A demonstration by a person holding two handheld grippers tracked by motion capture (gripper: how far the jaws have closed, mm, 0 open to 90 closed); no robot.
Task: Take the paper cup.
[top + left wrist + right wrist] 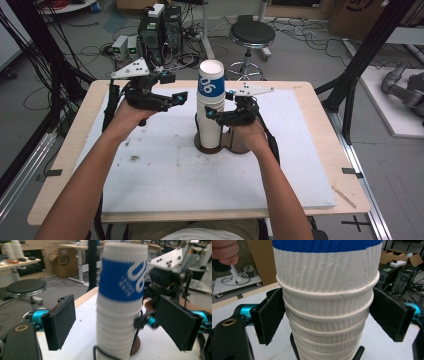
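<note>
White ribbed cups (210,107) stand nested in a tall stack mid-table, its foot hidden inside a dark holder (235,142). Bare white mat (165,175) lies open toward the person. From the right, the right gripper (325,317) clamps the stack's lower cups. Raised at top-cup height, the left gripper (117,322) has its jaws spread, clear of the blue-banded cup (122,277).

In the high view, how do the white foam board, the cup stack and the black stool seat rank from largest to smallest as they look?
1. White foam board, by far the largest.
2. Cup stack.
3. Stool seat. It looks close to the stack in size and stands farther from the camera, so this order is unsure.
</note>
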